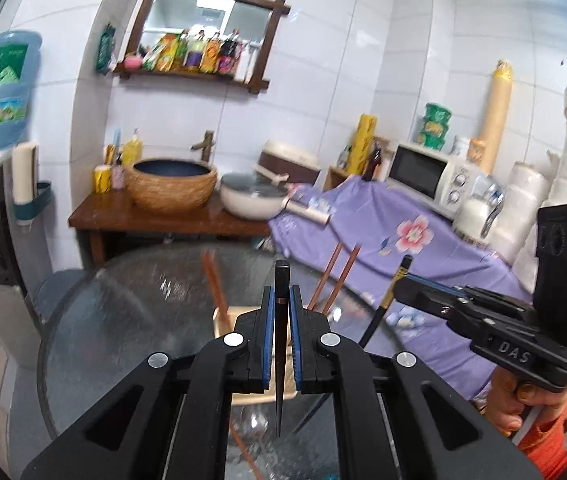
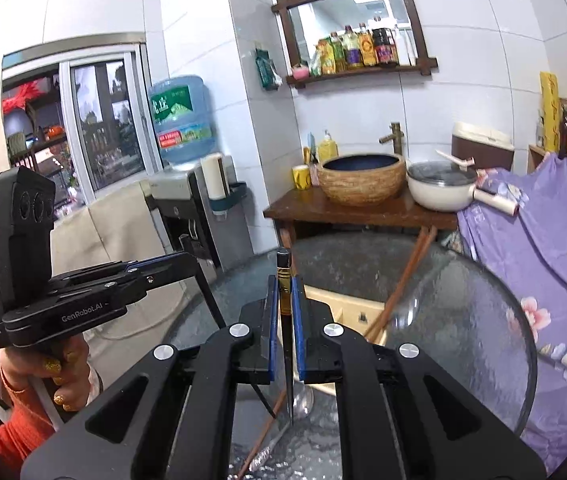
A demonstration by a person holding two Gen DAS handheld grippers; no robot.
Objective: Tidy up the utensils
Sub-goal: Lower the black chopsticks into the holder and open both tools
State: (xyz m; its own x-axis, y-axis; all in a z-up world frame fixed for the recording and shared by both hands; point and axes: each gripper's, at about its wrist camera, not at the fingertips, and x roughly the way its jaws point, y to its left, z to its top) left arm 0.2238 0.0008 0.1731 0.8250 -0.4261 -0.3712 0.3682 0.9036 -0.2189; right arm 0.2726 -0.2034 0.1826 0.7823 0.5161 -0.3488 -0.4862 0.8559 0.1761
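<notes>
Black chopstick (image 1: 282, 320), copper-banded: clamped upright between the blue pads of the left hand-held gripper (image 1: 282, 308), jaws closed tight on it, tip hanging above the round glass desk (image 1: 123, 320). Second black chopstick (image 2: 285, 320), gold-banded: gripped likewise by the right hand-held gripper (image 2: 285, 304), jaws closed tight. Wooden holder (image 2: 343, 304) stands on the desk beyond both, brown chopsticks (image 2: 407, 276) leaning in it. A metal spoon (image 2: 303, 400) lies on the glass below.

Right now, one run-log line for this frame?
left tongs: shut on black chopstick | right tongs: shut on gold-banded chopstick | both above glass table | wooden organizer: brown chopsticks inside
</notes>
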